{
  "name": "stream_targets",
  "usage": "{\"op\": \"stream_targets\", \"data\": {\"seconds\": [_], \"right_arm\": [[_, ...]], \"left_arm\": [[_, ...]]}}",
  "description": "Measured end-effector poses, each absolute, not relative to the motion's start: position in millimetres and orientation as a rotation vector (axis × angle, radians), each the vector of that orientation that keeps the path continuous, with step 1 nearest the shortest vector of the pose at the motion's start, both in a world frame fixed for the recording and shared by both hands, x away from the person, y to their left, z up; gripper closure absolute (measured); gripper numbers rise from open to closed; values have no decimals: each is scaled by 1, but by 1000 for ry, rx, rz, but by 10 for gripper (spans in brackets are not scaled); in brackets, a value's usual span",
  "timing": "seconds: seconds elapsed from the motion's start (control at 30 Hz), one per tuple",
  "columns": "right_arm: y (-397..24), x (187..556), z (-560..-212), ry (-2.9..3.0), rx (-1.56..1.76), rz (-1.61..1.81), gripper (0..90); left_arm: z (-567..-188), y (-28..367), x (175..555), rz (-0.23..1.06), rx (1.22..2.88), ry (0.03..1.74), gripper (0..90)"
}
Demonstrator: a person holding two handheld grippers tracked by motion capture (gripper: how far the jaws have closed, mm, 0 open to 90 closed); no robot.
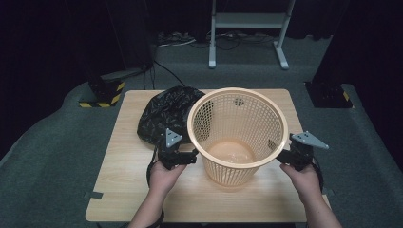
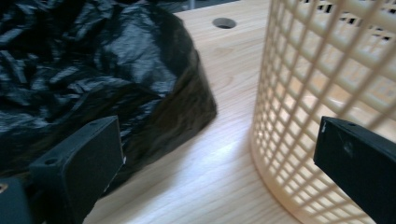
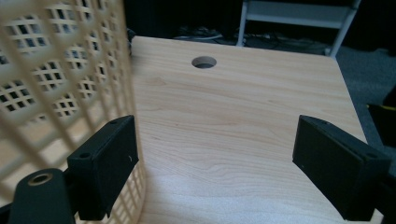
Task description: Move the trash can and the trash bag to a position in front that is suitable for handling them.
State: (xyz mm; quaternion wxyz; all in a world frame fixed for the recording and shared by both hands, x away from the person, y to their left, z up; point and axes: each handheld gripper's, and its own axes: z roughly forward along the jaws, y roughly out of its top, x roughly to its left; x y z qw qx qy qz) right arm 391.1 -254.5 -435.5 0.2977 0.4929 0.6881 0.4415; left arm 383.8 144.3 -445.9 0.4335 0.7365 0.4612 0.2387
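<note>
A dark room with grey carpet surrounds a rectangular table of pale, fine-grained wood (image 1: 142, 190), whose top has a small round cable hole near its far edge (image 3: 204, 62); behind it stands a white metal frame on two feet (image 1: 247, 28), and a black-and-yellow striped block (image 1: 102, 95) sits on the floor off the table's far left corner. On the left part of the table lies a crumpled black plastic bag (image 1: 164, 116), glossy and full of sharp creases, bulging into a low mound; in the left gripper view its wrinkled skin (image 2: 84, 70) rises just beyond one jaw. The left gripper (image 1: 183, 159), black with a grey three-cornered plate on top, is held in the person's left hand (image 1: 164, 178) just beside the lower wall of the basket, its jaws spread wide with bare wood between them, one jaw before the bag and the other before the lattice. In the middle stands the round peach-coloured plastic wastebasket (image 1: 237, 137), upright, tapering from a broad smooth rim to a narrower solid base, its wall a grid of small square holes (image 2: 299, 93); the bag lies just beside it on the far left. The right gripper (image 1: 287, 156), in the right hand (image 1: 304, 180), sits at the basket's right side near the rim, jaws likewise parted wide and holding nothing, one close to the lattice (image 3: 56, 93).
</note>
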Motion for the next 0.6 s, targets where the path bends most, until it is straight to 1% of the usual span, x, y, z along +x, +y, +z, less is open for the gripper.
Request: {"op": "stream_targets", "data": {"seconds": [0.1,0.33,0.37,0.47,0.53,0.6], "right_arm": [[-254,388,-435,1825,1295,1168,152],[-275,371,-438,1794,1319,1169,171],[-282,363,-439,1789,1327,1161,187],[-287,354,-438,1789,1326,1159,186],[-288,351,-438,1791,1324,1158,163],[-291,350,-439,1791,1324,1158,138]], "left_arm": [[-447,139,381,596,1853,1133,26],[-448,117,365,573,1872,1065,33],[-448,112,359,568,1876,1049,33],[-451,110,354,567,1875,1043,30],[-454,112,354,546,1873,1063,4],[-455,116,356,559,1883,1075,6]]}}
